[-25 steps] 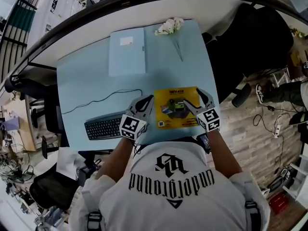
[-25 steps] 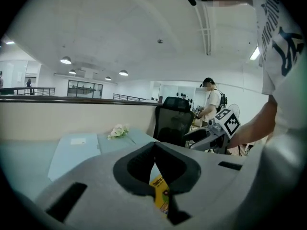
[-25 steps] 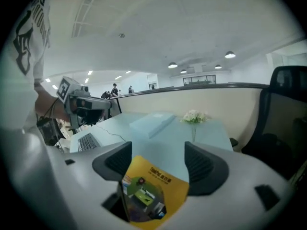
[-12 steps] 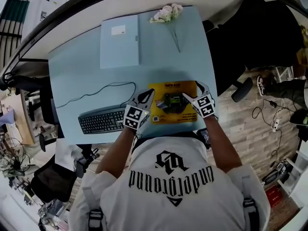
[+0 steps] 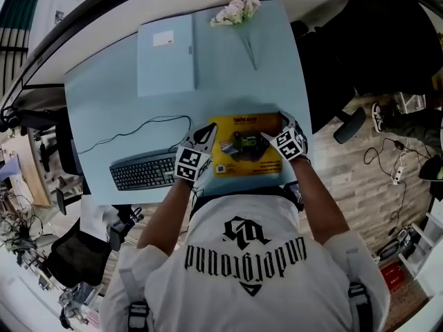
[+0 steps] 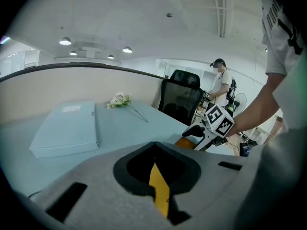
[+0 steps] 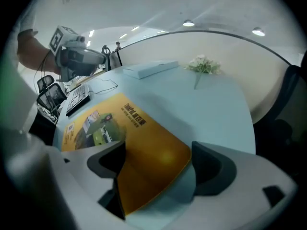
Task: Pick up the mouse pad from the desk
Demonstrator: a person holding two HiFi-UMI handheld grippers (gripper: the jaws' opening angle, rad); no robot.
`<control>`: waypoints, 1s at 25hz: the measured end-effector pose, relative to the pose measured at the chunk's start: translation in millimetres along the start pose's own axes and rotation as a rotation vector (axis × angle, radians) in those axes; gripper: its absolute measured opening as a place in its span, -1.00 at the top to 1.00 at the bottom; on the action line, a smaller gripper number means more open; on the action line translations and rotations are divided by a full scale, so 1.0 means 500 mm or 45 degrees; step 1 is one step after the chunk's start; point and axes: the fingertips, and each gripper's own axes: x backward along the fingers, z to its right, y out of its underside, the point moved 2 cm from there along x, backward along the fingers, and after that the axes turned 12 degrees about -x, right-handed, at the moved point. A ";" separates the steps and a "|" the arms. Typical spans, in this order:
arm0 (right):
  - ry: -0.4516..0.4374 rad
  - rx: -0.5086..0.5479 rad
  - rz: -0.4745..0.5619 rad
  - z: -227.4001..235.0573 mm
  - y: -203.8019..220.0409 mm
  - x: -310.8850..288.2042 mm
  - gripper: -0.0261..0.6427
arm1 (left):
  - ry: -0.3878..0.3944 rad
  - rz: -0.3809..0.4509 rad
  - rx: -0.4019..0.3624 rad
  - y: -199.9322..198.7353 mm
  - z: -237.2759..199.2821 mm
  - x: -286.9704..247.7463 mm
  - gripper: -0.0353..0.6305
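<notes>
The yellow printed mouse pad (image 5: pixel 248 146) lies flat on the light blue desk (image 5: pixel 104 109), near its front edge. My right gripper (image 5: pixel 284 133) hangs low over the pad's right side. In the right gripper view its jaws (image 7: pixel 158 152) stand wide apart, having just been opening, and a corner of the pad (image 7: pixel 124 128) shows between them with neither pad pressing on it. My left gripper (image 5: pixel 201 144) sits at the pad's left edge. Its tips (image 6: pixel 154 145) meet, and a yellow sliver of the pad (image 6: pixel 158 186) shows through the slit behind them.
A black keyboard (image 5: pixel 142 171) with a thin cable (image 5: pixel 138 130) lies left of the pad. A pale blue folder (image 5: pixel 166 54) and a white flower sprig (image 5: pixel 234 11) lie at the back. A black office chair (image 5: pixel 360 47) stands right of the desk.
Both grippers have come down closer to the desk, one on each side of the mouse pad. The right gripper's jaws stand wider than before.
</notes>
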 end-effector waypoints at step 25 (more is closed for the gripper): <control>-0.071 0.056 -0.045 -0.076 0.020 0.000 0.86 | -0.017 0.020 -0.030 -0.010 0.015 0.066 0.87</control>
